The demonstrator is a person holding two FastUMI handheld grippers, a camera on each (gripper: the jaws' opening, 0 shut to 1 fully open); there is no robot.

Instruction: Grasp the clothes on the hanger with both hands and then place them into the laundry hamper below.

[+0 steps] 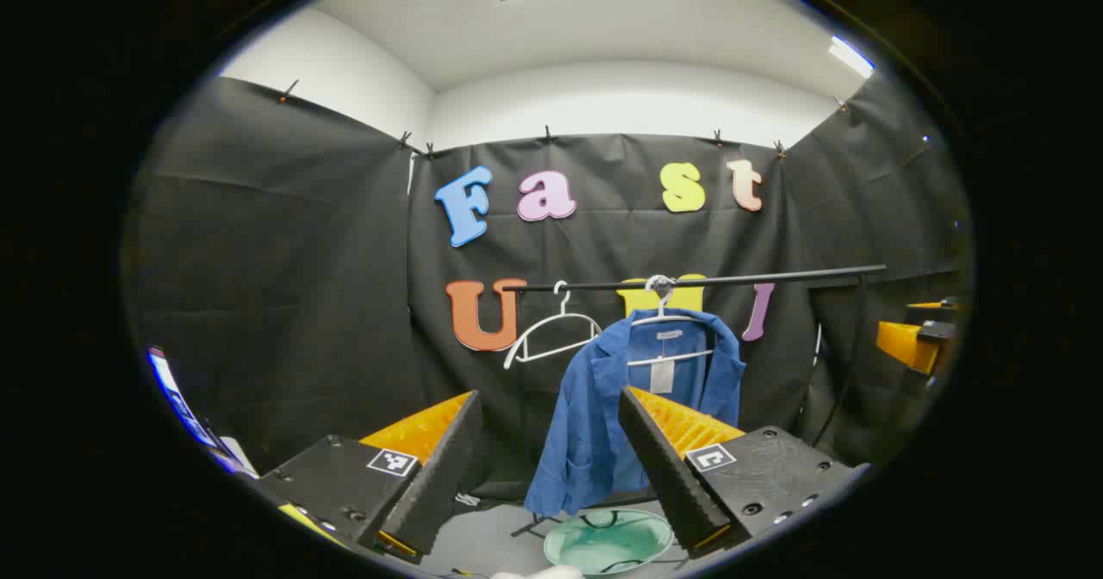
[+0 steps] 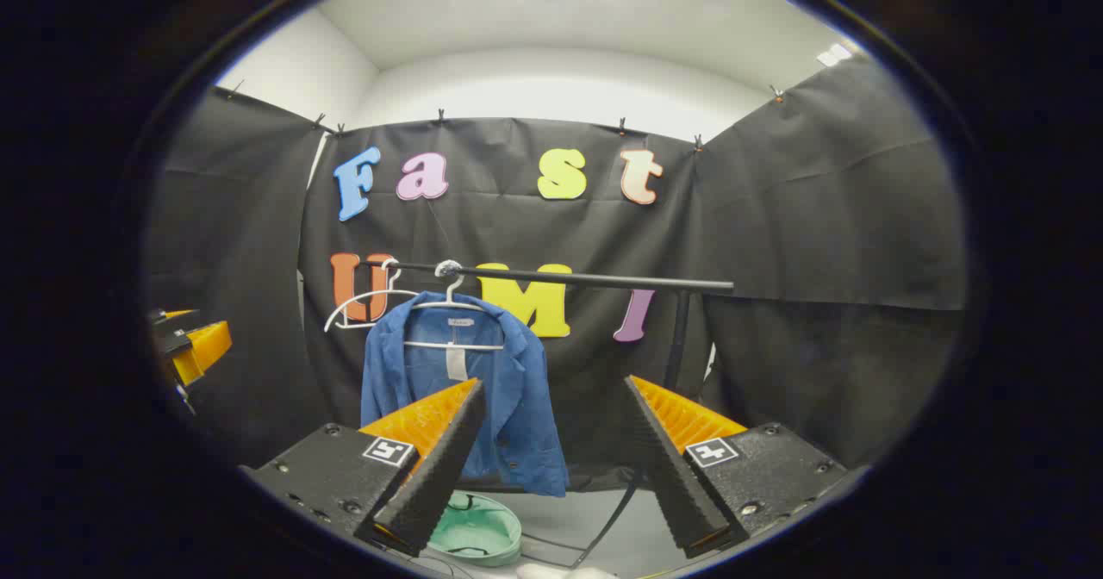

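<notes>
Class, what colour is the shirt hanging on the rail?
Blue. The shirt shows best in the right gripper view, open-fronted on a white hanger.

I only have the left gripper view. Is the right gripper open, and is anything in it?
Observer: The right gripper is open, with nothing between its fingers.
Operator: Where is it aiming?
Observer: Its gap faces the black cloth right of the blue shirt; the shirt sits behind the finger on that view's left.
Operator: And the hamper from there?
Observer: The green hamper shows on the floor under the shirt's hem.
</notes>
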